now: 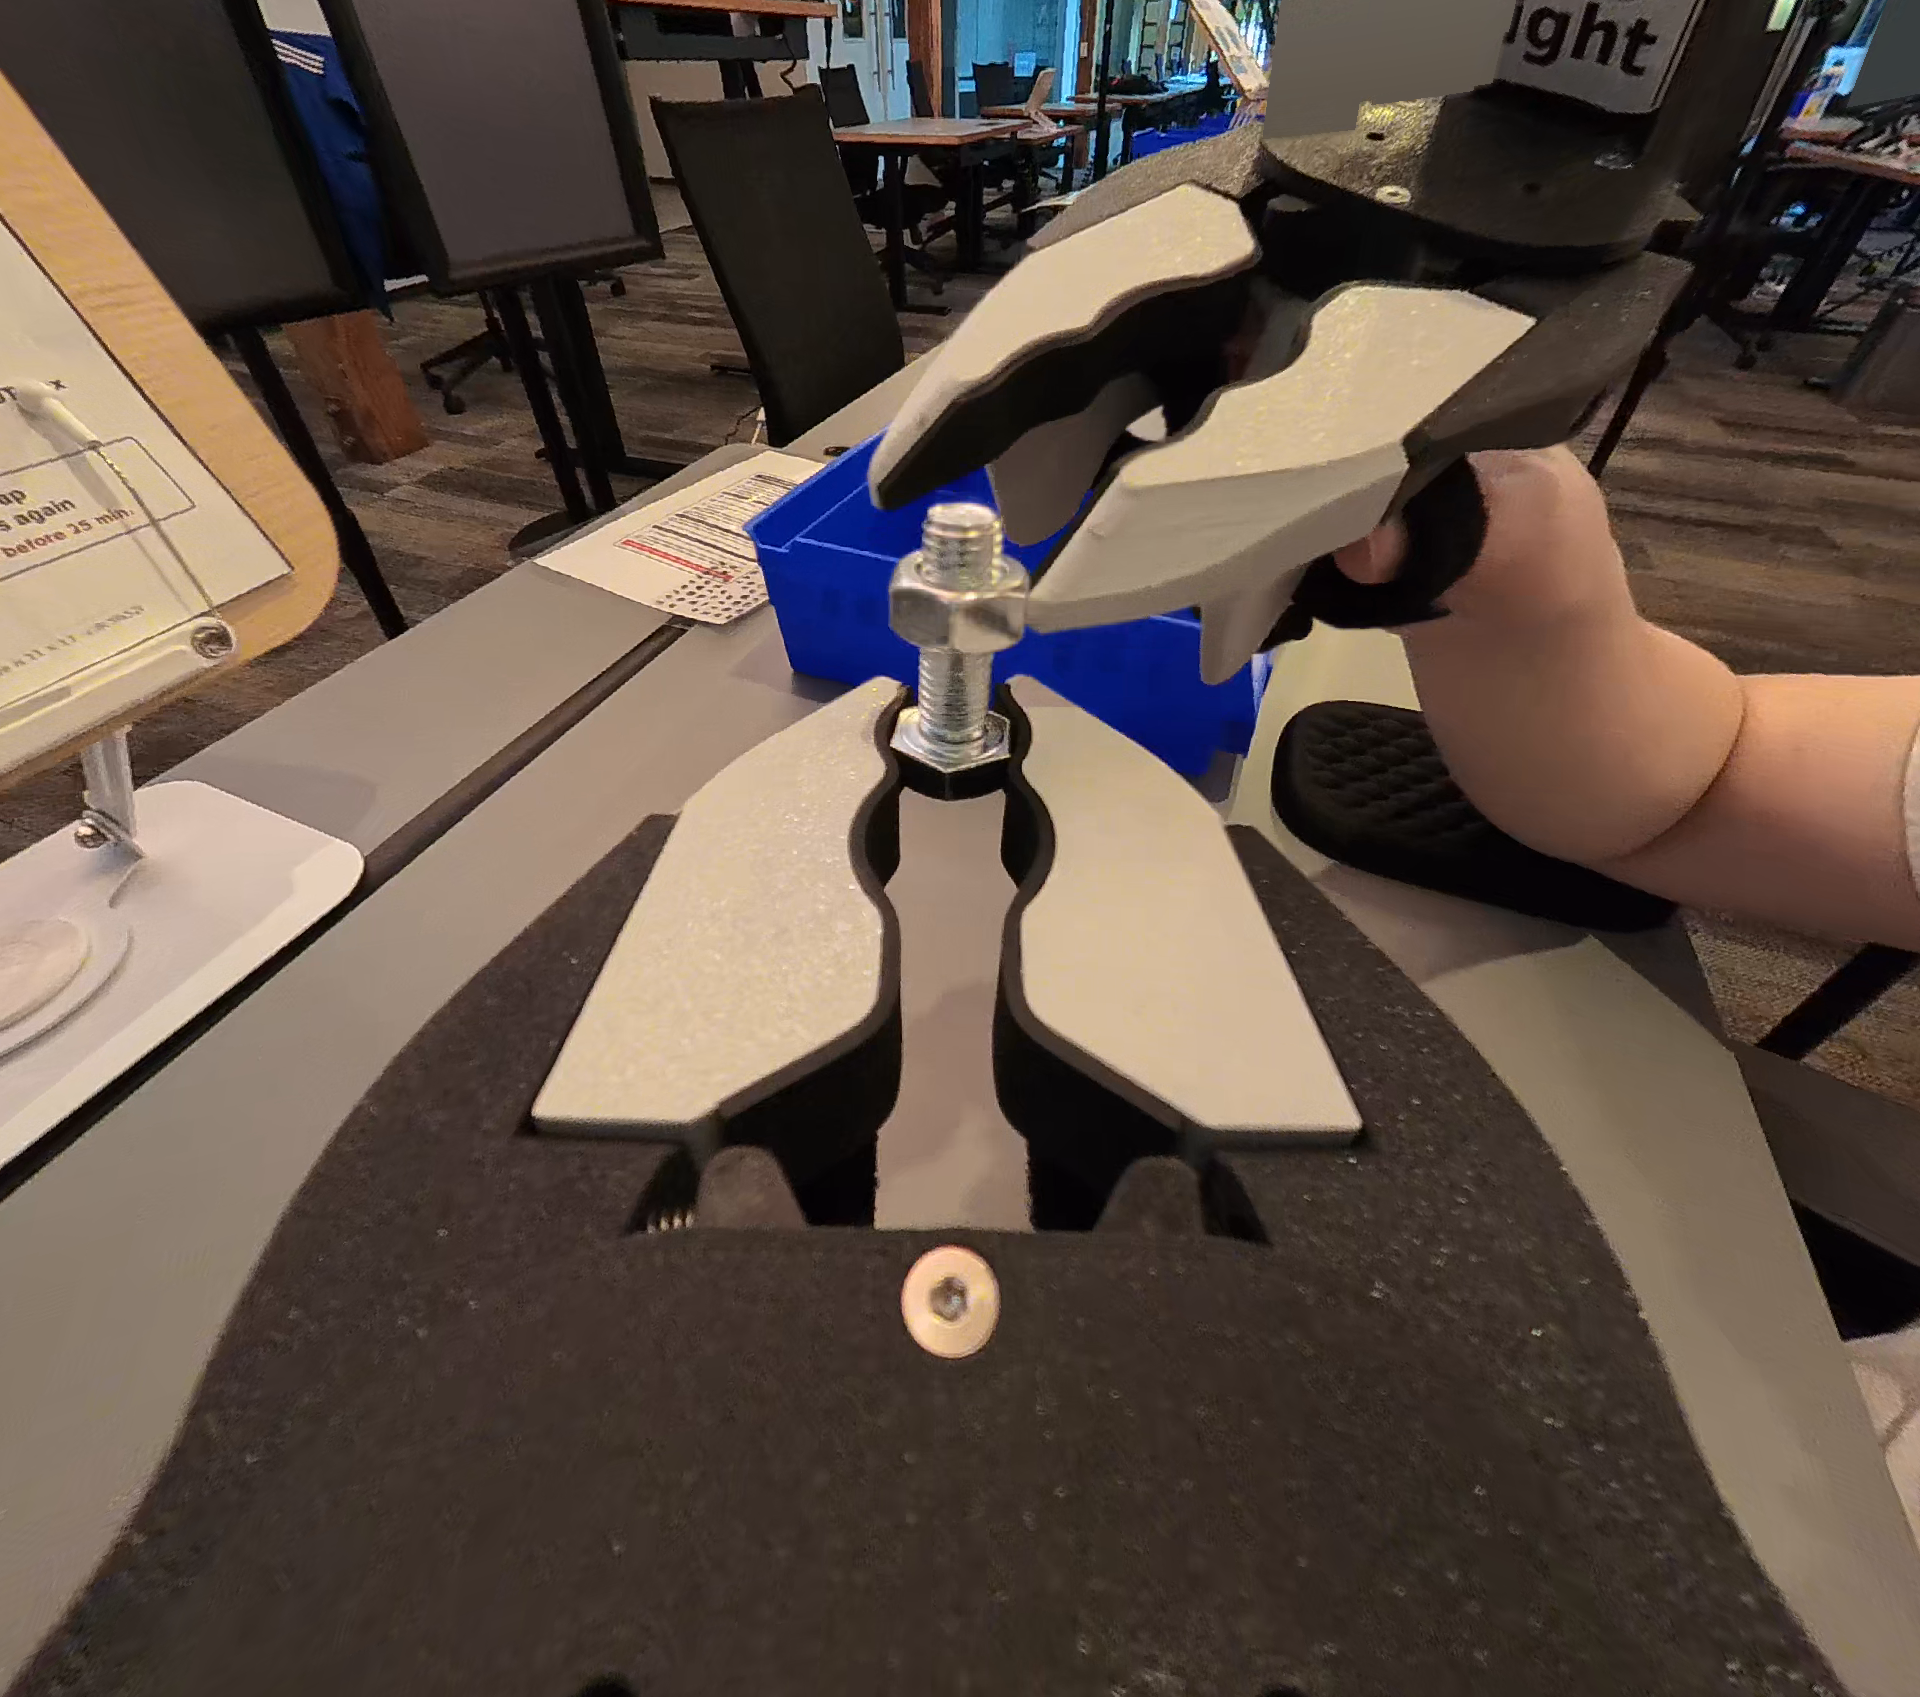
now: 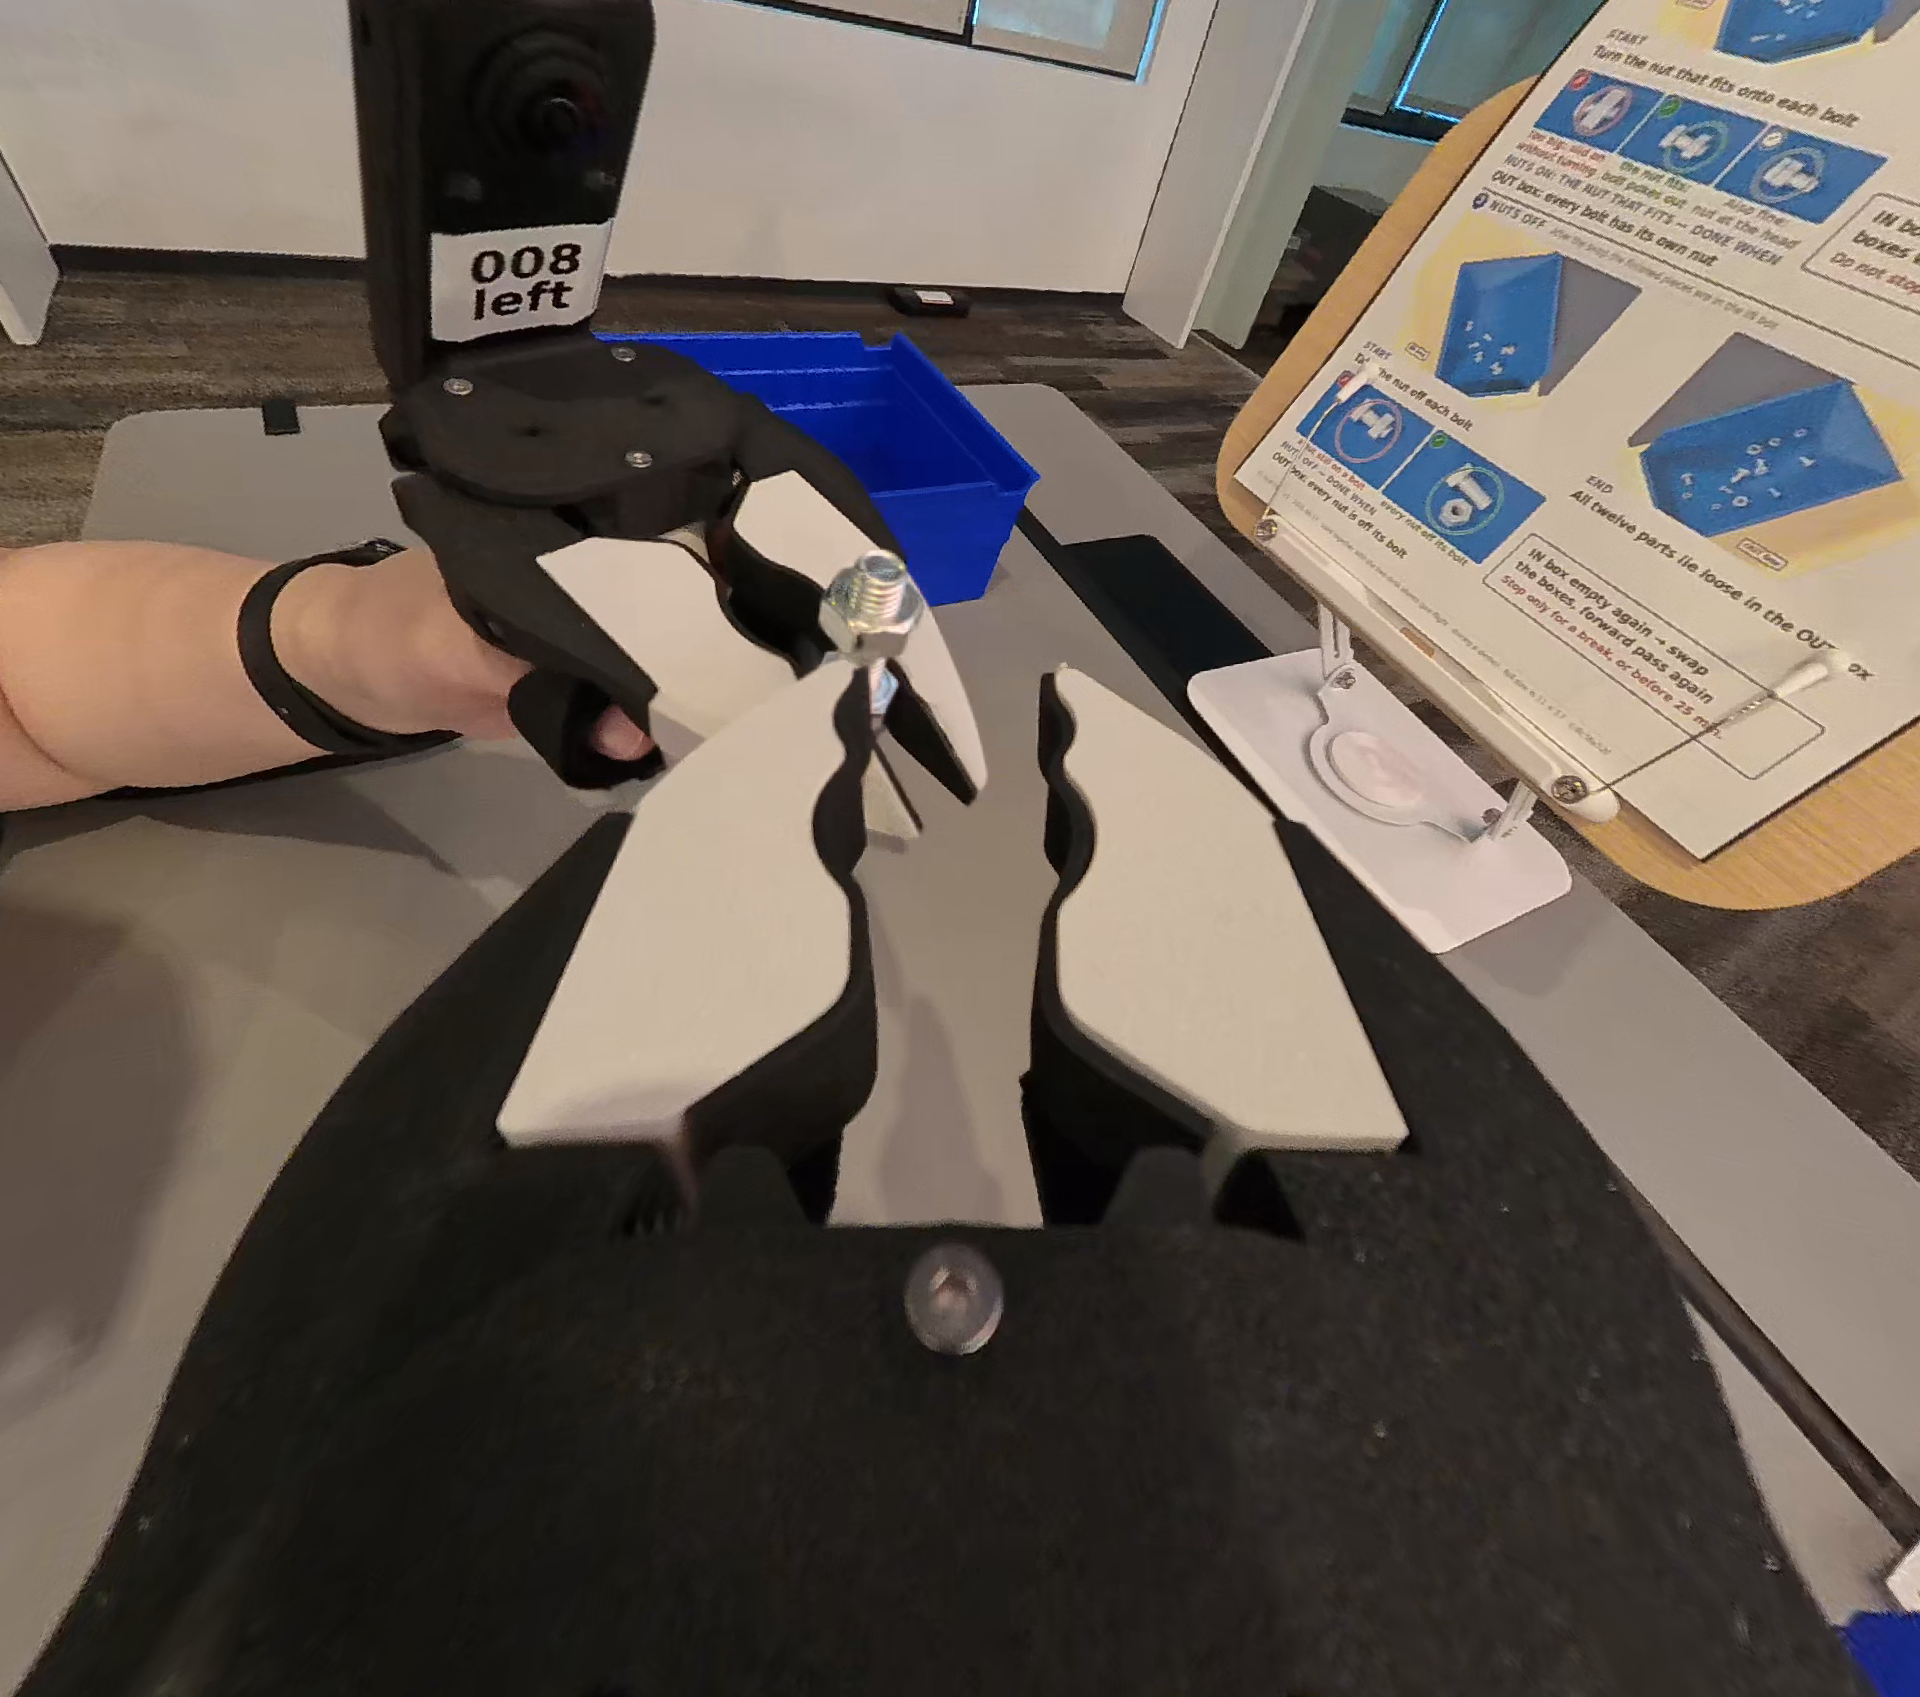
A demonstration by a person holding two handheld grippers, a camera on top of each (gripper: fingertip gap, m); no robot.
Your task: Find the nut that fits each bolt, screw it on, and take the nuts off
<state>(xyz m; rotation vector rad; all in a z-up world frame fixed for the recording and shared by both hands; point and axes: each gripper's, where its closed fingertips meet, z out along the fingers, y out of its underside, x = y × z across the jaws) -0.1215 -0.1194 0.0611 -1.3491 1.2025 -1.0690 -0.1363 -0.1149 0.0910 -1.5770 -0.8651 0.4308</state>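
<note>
Left gripper (image 1: 948, 738): closed tight on the hex head of a bolt (image 1: 956, 671), shank pointing straight up between the fingertips, presumably so the thread stays steady and free for turning. Nut (image 1: 958, 603) threaded partway down the shank, a few turns of thread bare above it and a longer stretch below, well short of the head. Right gripper (image 1: 951, 546): fingers apart, gripping nothing, angled down from the upper right with the tips straddling the top of the bolt; lower fingertip (image 1: 1049, 608) just beside or touching a flat of the nut, hard to tell which. Likely poised to pinch the nut for another turn; whether on or off cannot be read from this alone. From the right wrist view, same gap between the right fingers (image 2: 1081, 712), bolt and nut (image 2: 871, 603) just past the left-hand finger's tip. Hands: each wrapped round a black grip under its gripper, right hand (image 1: 1496, 546) raised with forearm reaching in from the side, left hand (image 2: 436, 660) held level with a black strap at the wrist. Beyond: blue bin (image 1: 1122, 671) on the grey table (image 1: 343, 774), instruction board (image 2: 1558, 421) on a white stand to one side.
</note>
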